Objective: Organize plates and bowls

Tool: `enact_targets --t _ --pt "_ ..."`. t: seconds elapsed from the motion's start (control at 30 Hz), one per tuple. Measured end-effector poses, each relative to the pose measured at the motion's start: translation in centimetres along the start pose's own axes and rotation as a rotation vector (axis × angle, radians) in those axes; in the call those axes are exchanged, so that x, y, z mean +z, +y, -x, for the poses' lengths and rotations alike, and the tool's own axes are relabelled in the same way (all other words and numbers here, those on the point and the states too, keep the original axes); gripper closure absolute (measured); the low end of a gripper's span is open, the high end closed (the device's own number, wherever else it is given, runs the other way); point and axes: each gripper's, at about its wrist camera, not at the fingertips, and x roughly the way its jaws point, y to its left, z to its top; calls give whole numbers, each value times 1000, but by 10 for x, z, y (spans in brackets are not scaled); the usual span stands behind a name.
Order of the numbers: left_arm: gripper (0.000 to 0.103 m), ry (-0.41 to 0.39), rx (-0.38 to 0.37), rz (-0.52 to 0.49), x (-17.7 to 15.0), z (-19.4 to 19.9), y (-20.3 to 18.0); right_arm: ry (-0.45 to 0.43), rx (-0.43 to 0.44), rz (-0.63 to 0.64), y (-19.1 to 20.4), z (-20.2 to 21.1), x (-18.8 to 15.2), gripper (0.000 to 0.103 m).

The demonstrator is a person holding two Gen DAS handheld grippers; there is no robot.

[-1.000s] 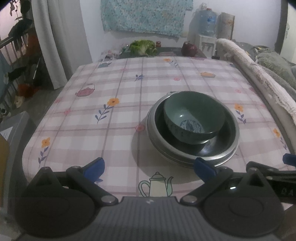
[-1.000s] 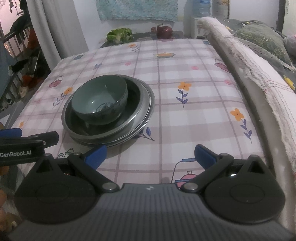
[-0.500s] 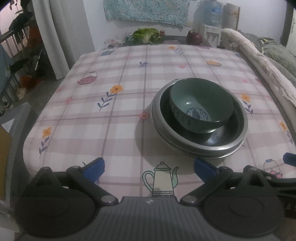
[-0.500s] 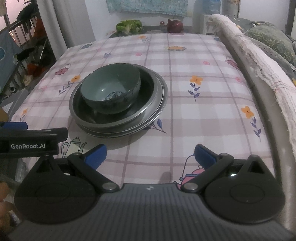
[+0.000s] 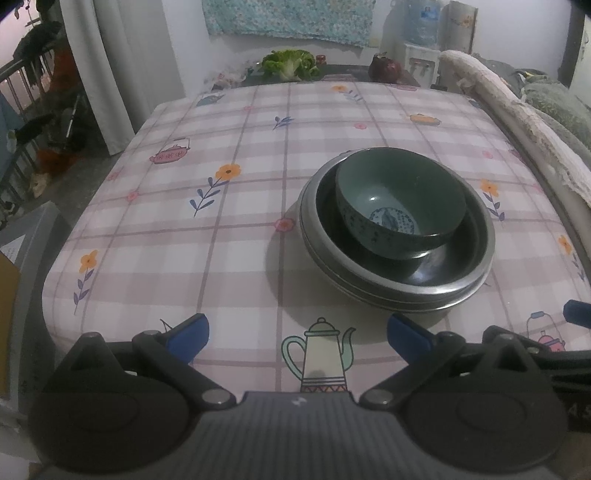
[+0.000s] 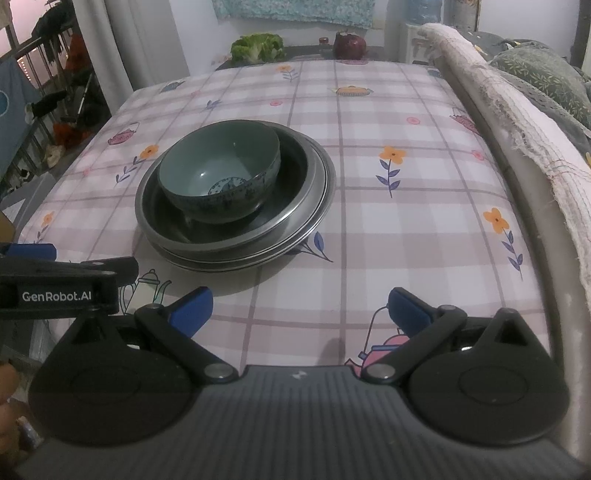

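- Bowl point(image 5: 400, 206), green, nested upright in stacked metal plates point(image 5: 397, 291) on checked tablecloth point(image 5: 207, 229).
- Left gripper point(image 5: 297, 332): spread wide, empty, near table edge.
- Right gripper point(image 6: 299, 310): likewise agape, holding nothing, short of the stack.

A checked tablecloth point(image 5: 229, 236) printed with orange flowers and teapots covers the table. At the far end, beyond the cloth, a leafy green vegetable point(image 5: 291, 63) lies on a dark surface, with a dark red round object point(image 5: 386, 68) to its right. A pale blue patterned cloth point(image 5: 291, 16) hangs on the wall behind them. A water dispenser point(image 5: 419, 55) stands in the far right corner. Grey curtains point(image 5: 110, 74) hang on the left. Along the right edge runs a rolled, frayed white fabric point(image 6: 517, 110), with a grey patterned cushion point(image 6: 543, 77) beyond it.
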Motion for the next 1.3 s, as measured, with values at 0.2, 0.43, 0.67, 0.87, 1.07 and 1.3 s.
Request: enact_targets --t 0.2,0.43,0.67,0.87,1.07,1.3 --pt "0 4 1 0 0 -1 0 5 3 0 0 -2 0 1" --pt "0 8 0 0 0 -2 1 6 4 -1 0 -2 0 1" --pt "0 16 0 -1 -1 -4 0 13 6 -4 0 -6 0 1" --pt "0 17 0 0 -1 -4 0 15 8 -7 -1 -6 0 1" --pt "0 16 0 -1 -1 -4 0 16 9 -9 -1 -7 0 1" --pt "0 16 1 0 -1 -4 0 16 9 -10 -1 -7 0 1"
